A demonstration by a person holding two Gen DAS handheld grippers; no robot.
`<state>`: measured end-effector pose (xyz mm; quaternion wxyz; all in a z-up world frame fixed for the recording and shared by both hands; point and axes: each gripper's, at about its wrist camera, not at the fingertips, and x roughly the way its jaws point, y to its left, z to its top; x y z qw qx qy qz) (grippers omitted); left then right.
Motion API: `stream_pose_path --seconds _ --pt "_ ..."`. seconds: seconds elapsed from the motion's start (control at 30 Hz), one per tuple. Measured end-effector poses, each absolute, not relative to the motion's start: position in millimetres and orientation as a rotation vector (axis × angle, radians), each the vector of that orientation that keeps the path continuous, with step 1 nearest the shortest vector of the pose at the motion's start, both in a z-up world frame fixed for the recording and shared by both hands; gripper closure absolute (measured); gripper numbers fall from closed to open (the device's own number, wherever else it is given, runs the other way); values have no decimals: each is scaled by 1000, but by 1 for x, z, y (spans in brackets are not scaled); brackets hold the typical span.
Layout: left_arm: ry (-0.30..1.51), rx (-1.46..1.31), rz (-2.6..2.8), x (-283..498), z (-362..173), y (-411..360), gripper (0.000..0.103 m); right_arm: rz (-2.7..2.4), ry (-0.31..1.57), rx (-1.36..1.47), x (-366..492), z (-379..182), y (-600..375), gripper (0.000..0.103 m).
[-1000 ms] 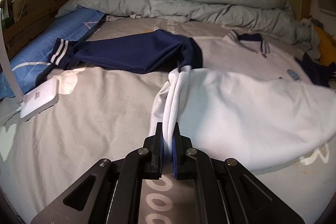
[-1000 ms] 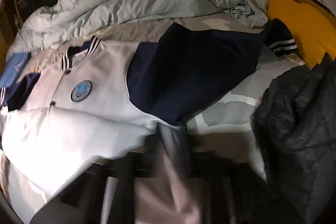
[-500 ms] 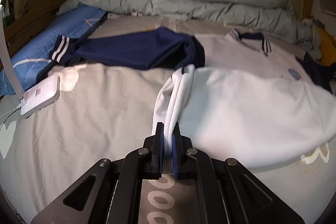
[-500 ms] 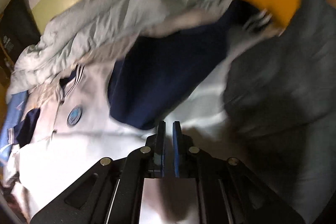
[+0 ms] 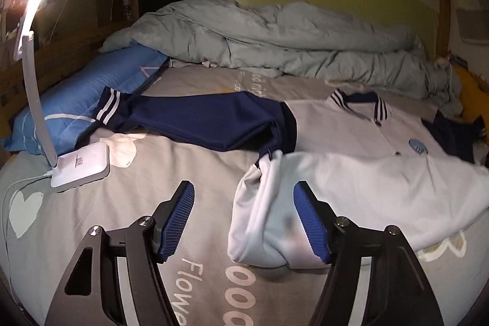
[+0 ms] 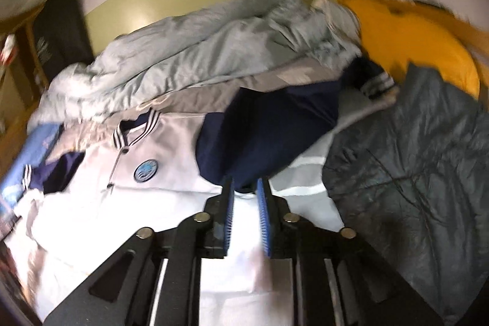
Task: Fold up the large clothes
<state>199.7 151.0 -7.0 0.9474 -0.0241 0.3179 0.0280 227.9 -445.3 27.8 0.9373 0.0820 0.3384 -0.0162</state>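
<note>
The white hem of the varsity jacket [image 5: 351, 173] lies folded up, but both navy sleeves [image 5: 198, 121] remain spread, with left gripper [image 5: 244, 222] wide apart and right gripper [image 6: 246, 200] slightly apart, both empty.

White jacket [image 5: 351, 182] with navy sleeves [image 5: 207, 121], striped cuffs and collar; blue pillow [image 5: 85, 100]; grey-green duvet [image 5: 275, 42]; grey sheet [image 5: 146, 173]; mustard pillow [image 6: 412, 42]

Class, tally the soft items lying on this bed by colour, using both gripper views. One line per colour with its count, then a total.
White with navy sleeves: 1, the jacket
Grey-green: 1, the duvet
Blue: 1, the pillow
Dark grey: 1, the puffer coat
Yellow: 1, the cushion
Total: 5
</note>
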Motion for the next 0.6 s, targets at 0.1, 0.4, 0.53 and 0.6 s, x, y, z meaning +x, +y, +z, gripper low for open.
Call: stream_pose_path --seconds 0.1,0.4,0.53,0.6 --pt "650 -74 43 199 -4 158 33 2 683 144 222 31 -426 78" --pt "720 -185 -46 226 -22 164 53 32 777 102 200 -2 -399 46" --pt "782 -333 -141 270 -27 174 53 18 849 190 209 -19 -410 46" --pt "816 -319 -154 278 -36 169 53 7 850 191 210 -21 -410 46"
